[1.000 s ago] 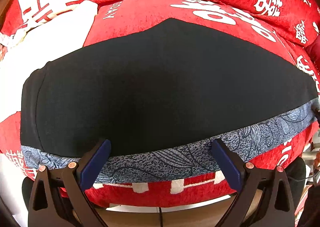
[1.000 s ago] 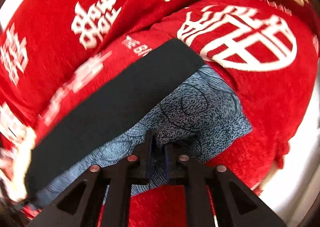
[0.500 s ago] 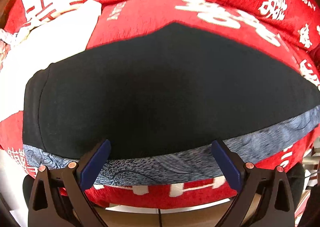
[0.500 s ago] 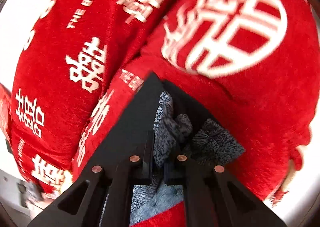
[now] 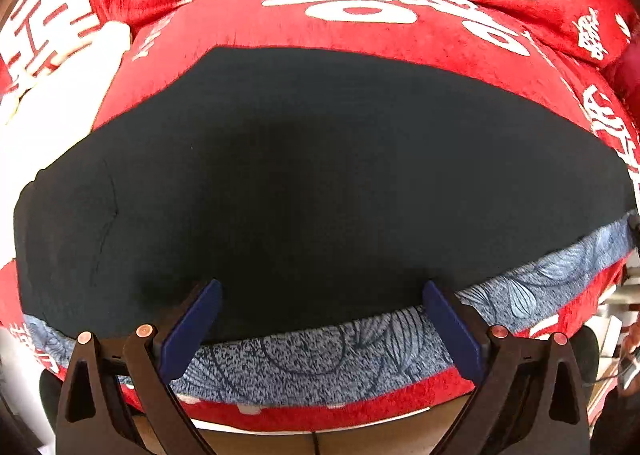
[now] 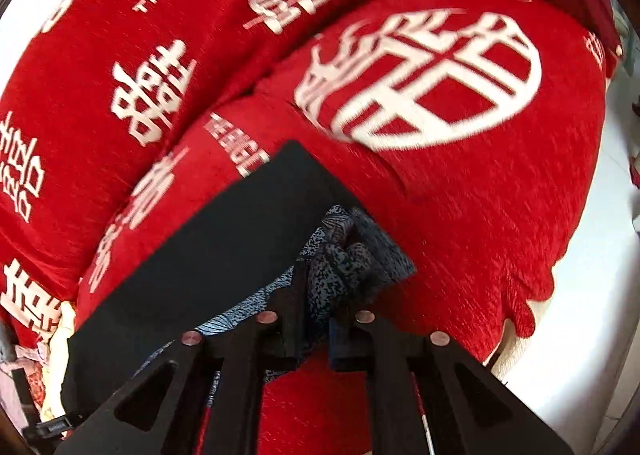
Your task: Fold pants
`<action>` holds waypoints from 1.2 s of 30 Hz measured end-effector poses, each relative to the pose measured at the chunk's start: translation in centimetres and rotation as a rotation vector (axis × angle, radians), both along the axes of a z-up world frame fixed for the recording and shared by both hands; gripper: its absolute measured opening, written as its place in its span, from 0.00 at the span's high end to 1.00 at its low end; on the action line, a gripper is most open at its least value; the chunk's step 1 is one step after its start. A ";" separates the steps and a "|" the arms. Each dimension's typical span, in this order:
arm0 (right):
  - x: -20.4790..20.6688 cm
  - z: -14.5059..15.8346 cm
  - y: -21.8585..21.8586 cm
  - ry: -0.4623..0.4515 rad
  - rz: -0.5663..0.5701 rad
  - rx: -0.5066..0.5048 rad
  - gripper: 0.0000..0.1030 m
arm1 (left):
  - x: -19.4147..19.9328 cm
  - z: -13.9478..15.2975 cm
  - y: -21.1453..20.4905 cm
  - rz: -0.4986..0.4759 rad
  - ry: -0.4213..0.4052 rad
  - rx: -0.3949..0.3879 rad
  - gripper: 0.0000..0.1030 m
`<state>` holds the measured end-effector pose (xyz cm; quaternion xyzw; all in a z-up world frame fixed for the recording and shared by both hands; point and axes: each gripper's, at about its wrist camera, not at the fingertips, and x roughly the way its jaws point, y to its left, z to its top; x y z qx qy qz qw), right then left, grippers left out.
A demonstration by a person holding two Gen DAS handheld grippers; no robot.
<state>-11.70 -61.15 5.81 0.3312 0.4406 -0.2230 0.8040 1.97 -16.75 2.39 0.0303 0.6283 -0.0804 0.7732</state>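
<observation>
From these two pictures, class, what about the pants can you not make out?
- Left view: the pants are cut off at both side edges; their full length is hidden.
- Right view: the right claw and bunched patterned cloth cover the gripped corner.
- Right view: motion blur smears the red cover.

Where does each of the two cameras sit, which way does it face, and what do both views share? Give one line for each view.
Left wrist: sits on the left gripper, facing steeply down onto the black pants and their blue patterned band; its two blue-padded fingers stand wide apart.
Right wrist: sits on the right gripper, facing down along the pants' end; bunched patterned cloth lies between its opening jaws.
Shared: the same pants, lying on the red cover with white characters.
</observation>
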 end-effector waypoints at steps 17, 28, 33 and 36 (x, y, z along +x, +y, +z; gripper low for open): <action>5.0 1.3 27.3 0.048 0.682 -0.406 0.19 | -5.0 2.1 3.9 0.016 -0.234 0.260 0.02; 5.2 -0.8 20.7 0.207 0.536 -0.438 0.11 | -5.2 -0.8 15.4 0.193 -0.144 0.148 0.00; 4.8 -1.5 17.0 0.260 0.443 -0.378 0.04 | -5.8 -1.5 20.2 0.287 -0.109 0.082 0.00; 4.8 -1.2 18.1 0.285 0.446 -0.450 0.04 | -6.2 -1.5 22.2 0.321 -0.109 0.105 0.00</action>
